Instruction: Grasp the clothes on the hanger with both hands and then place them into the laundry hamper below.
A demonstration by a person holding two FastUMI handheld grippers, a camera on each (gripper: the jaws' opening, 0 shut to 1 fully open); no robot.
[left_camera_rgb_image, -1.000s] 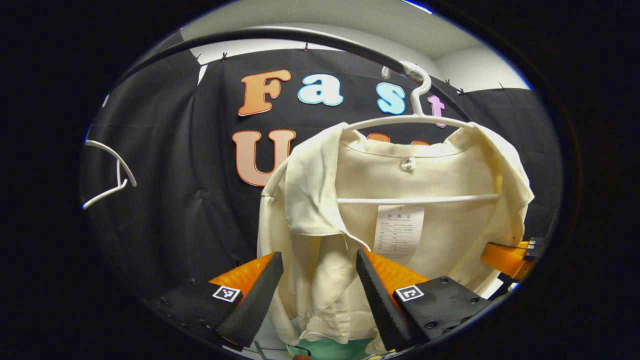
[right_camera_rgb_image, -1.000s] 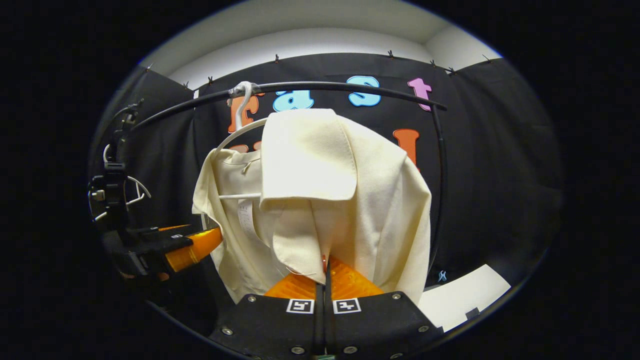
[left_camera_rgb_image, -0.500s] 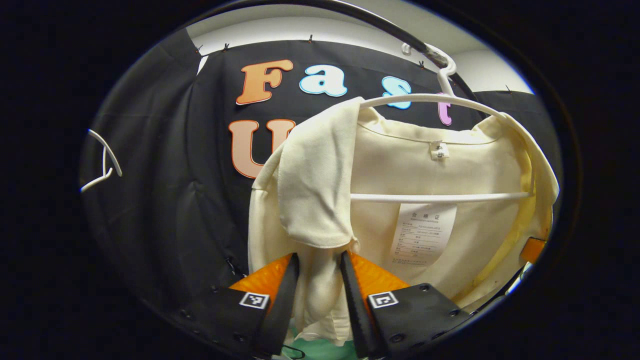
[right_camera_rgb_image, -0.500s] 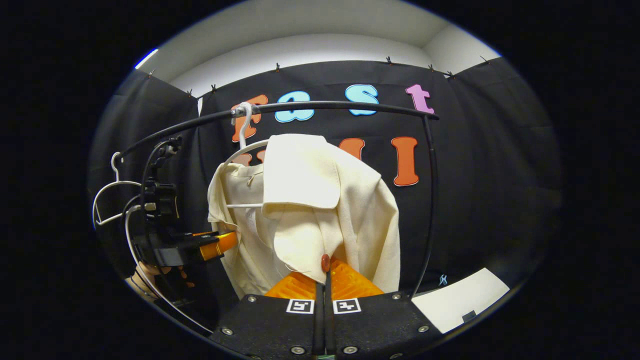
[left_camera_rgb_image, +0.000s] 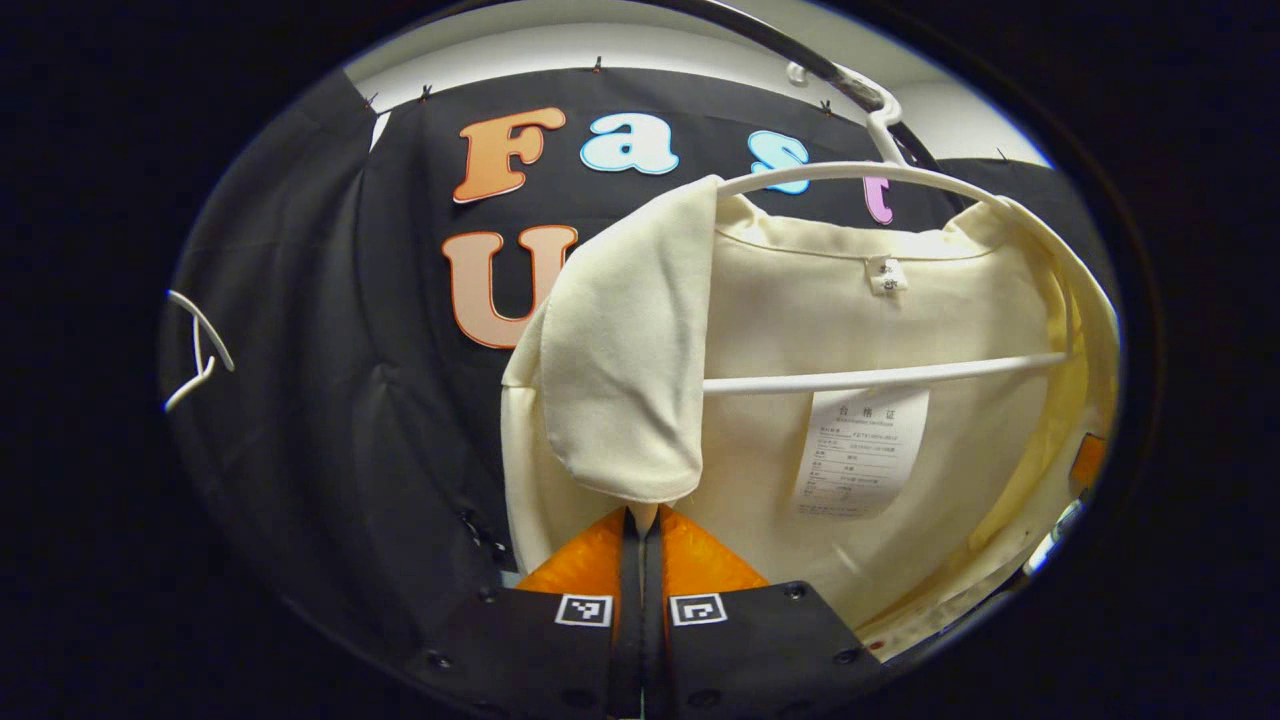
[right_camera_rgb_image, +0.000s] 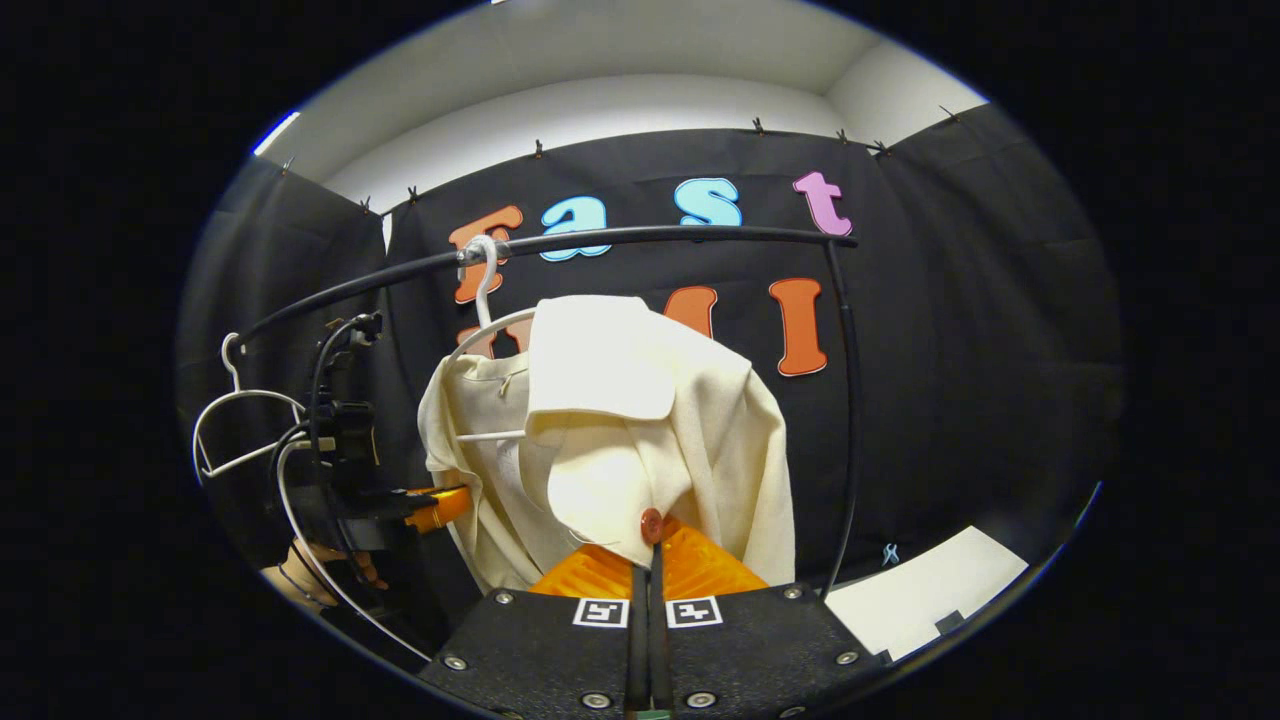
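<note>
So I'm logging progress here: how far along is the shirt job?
Done: both tongs, left and right, are shut on the cream shirt. In hand: it hangs on the white hanger on the rail. Left: lifting it off and placing it in the hamper.

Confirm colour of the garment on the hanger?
Cream, plain, no pattern: the garment shows best in the left gripper view.

Cream shirt (left_camera_rgb_image: pixel 820 300), plain, with a white paper tag (left_camera_rgb_image: pixel 862 452) printed in dark text and one red button (right_camera_rgb_image: pixel 651 522). White hanger (left_camera_rgb_image: pixel 880 372); second white hanger (right_camera_rgb_image: pixel 235 425). Black rail (right_camera_rgb_image: pixel 640 240). White wall (right_camera_rgb_image: pixel 600 110) above black cloth.
</note>
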